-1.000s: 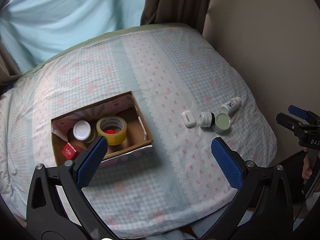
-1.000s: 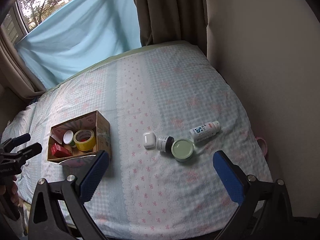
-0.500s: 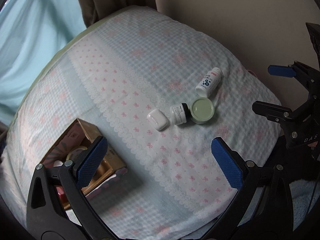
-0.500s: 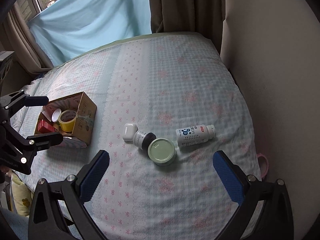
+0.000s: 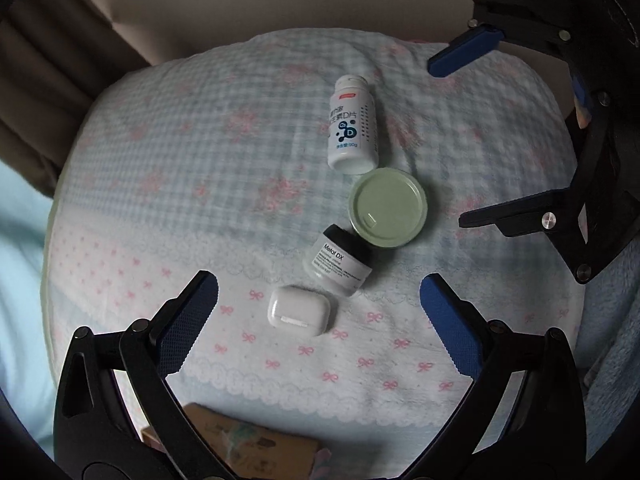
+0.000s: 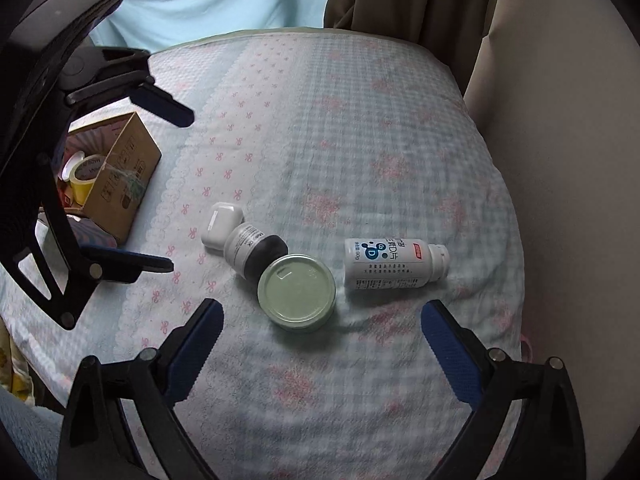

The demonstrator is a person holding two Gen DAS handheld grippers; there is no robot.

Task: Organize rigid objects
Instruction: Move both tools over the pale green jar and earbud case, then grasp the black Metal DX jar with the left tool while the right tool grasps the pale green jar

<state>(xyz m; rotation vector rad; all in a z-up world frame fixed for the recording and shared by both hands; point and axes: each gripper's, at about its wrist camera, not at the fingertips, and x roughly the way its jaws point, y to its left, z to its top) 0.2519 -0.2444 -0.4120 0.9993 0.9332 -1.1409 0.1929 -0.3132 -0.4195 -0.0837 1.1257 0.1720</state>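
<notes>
Both grippers, left gripper (image 5: 319,306) and right gripper (image 6: 322,328), hang wide, jaws closing on nothing. Earbud case (image 5: 298,311), jar (image 5: 339,265), green tin (image 5: 387,208) and bottle (image 5: 353,125) lie clustered mid-bedspread (image 5: 180,184); cardboard box (image 6: 122,178) at nine o'clock, wall (image 6: 560,140) at three.

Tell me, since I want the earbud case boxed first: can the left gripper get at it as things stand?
Probably yes. The left gripper, its jaws closing but nothing between them, hangs right over the white earbud case. Only the small jar lies close against one end; the case's other sides are free.
</notes>
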